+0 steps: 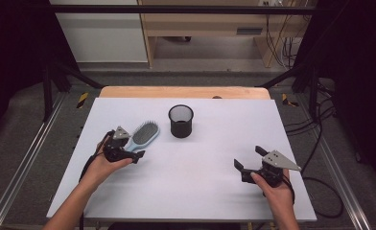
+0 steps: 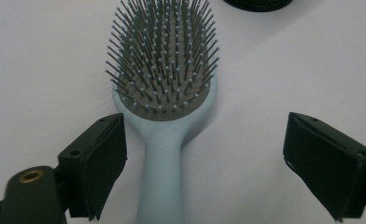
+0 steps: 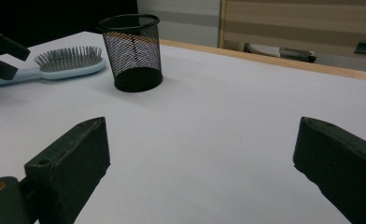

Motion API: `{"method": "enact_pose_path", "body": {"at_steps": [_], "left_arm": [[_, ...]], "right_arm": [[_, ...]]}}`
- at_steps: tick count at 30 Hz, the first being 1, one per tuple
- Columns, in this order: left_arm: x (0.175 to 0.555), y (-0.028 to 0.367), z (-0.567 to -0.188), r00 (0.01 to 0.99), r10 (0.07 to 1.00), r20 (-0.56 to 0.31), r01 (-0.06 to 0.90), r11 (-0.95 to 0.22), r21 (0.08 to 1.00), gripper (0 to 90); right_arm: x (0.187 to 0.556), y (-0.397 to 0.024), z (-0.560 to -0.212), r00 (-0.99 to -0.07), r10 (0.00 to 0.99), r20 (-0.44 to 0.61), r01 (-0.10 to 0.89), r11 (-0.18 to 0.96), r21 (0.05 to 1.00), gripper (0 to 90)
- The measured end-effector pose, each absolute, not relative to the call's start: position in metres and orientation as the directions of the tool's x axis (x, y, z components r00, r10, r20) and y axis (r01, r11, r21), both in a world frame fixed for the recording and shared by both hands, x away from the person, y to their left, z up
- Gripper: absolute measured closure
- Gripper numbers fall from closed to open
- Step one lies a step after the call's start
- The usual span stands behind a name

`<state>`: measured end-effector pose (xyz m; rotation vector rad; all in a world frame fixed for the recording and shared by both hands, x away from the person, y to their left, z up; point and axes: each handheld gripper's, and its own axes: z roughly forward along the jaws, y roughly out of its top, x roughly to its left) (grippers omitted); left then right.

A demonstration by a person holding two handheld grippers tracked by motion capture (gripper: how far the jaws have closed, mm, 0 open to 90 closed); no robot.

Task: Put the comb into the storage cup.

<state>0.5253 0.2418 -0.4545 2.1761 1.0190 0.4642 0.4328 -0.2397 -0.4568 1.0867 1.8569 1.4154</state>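
A light blue hairbrush [image 1: 145, 132] lies bristles up on the white table [image 1: 200, 187], left of centre. Its handle points toward my left gripper [image 1: 130, 146]. In the left gripper view the brush [image 2: 165, 93] has its handle running down between the open jaws of that gripper [image 2: 204, 154]. The handle sits close to the left jaw and neither pad touches it. A black mesh cup [image 1: 181, 121] stands upright just right of the brush head. My right gripper [image 1: 249, 158] hovers open over bare table at the front right, holding nothing.
The right gripper view looks across the table toward the cup [image 3: 132, 51] and the brush [image 3: 69, 60]. A wooden strip [image 1: 186, 92] lines the far table edge. Metal rails and cables run along both sides of the table.
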Motion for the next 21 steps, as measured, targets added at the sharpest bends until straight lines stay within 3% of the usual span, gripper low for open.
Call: {"method": "enact_pose_path", "body": {"at_steps": [7, 21], "left_arm": [[0.528, 0.248, -0.458, 0.597, 0.801, 0.032, 0.57, -0.452, 0.686, 29.4], [0.53, 0.254, -0.464, 0.592, 0.806, 0.03, 0.589, -0.458, 0.666, 46.0]], "right_arm": [[0.432, -0.239, -0.457, -0.52, 0.854, 0.036, 0.267, 0.122, 0.956, 4.0], [0.432, -0.236, -0.457, -0.529, 0.848, 0.029, 0.271, 0.137, 0.953, 4.1]]}}
